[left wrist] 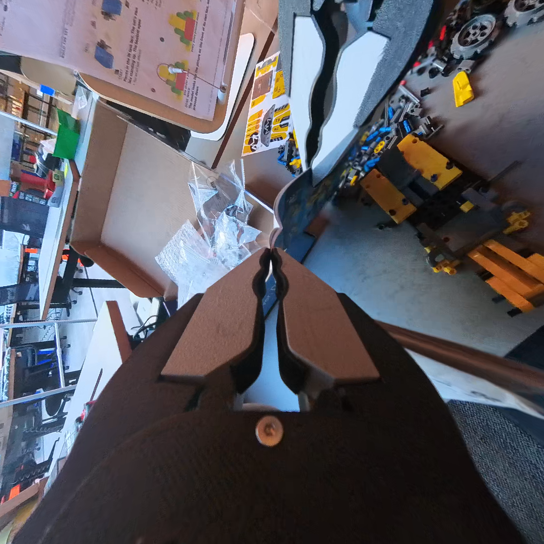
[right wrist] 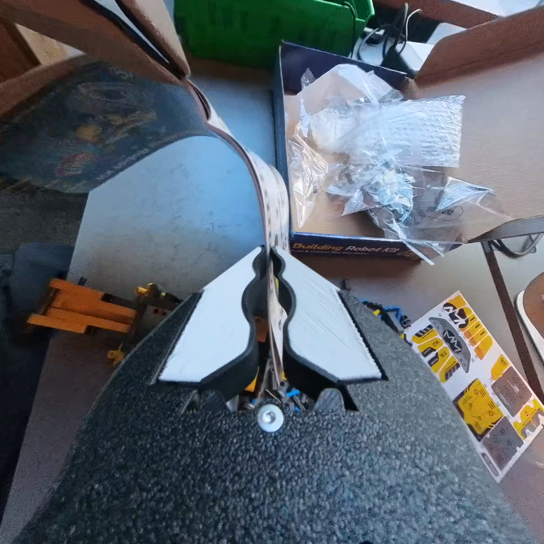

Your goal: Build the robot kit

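A booklet with a dark blue cover (right wrist: 88,132) arches above the grey table top (right wrist: 164,212). My right gripper (right wrist: 268,250) is shut on a thin sheaf of its white pages (right wrist: 273,200), which run between the white fingers. My left gripper (left wrist: 271,251) is shut on the booklet's edge; the blue cover (left wrist: 300,206) rises just past its brown fingertips. In the right wrist view the left gripper's brown fingers (right wrist: 153,32) meet the booklet at top left. In the left wrist view the right gripper's white fingers (left wrist: 304,88) show at the top.
An open dark blue box (right wrist: 347,250) with clear plastic bags (right wrist: 382,164) lies to the right. A yellow sticker sheet (right wrist: 459,368), an orange and black brick model (left wrist: 426,182), loose small parts (left wrist: 379,141), wheels (left wrist: 477,32) and a green bin (right wrist: 265,26) surround it.
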Action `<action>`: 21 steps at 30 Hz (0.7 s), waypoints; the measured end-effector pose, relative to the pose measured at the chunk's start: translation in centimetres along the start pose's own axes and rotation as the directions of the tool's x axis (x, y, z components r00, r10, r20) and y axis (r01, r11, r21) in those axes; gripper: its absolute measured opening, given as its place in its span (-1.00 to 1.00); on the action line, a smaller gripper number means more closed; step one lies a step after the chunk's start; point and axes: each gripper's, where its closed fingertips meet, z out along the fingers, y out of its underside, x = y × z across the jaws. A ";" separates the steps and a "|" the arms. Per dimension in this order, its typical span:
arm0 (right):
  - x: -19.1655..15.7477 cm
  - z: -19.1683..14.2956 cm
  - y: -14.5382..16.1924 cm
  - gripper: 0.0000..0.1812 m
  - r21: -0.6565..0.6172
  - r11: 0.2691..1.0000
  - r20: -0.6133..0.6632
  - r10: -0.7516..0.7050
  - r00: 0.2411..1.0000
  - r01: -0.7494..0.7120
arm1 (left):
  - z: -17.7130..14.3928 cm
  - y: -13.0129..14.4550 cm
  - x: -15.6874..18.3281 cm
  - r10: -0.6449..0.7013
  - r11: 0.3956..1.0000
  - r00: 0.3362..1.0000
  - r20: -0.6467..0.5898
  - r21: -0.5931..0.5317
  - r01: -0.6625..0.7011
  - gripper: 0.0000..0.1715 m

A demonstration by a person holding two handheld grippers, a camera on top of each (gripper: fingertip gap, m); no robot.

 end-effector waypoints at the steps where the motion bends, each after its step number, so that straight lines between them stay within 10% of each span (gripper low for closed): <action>1: 0.2 0.0 0.2 -0.98 -0.008 1.000 -0.016 -0.007 1.000 0.007 | -0.1 -0.1 0.1 0.000 1.000 1.000 -0.001 0.002 0.000 -1.00; 8: 0.8 -0.4 1.7 -0.75 -0.082 0.995 -0.107 -0.060 0.992 0.052 | 0.0 -1.3 0.0 0.014 1.000 1.000 0.017 0.014 -0.014 -1.00; 21: -0.5 -2.5 -0.3 -0.99 -0.053 0.970 -0.306 -0.241 0.921 0.236 | -3.5 2.4 -0.9 0.010 1.000 0.997 0.076 0.016 -0.011 -1.00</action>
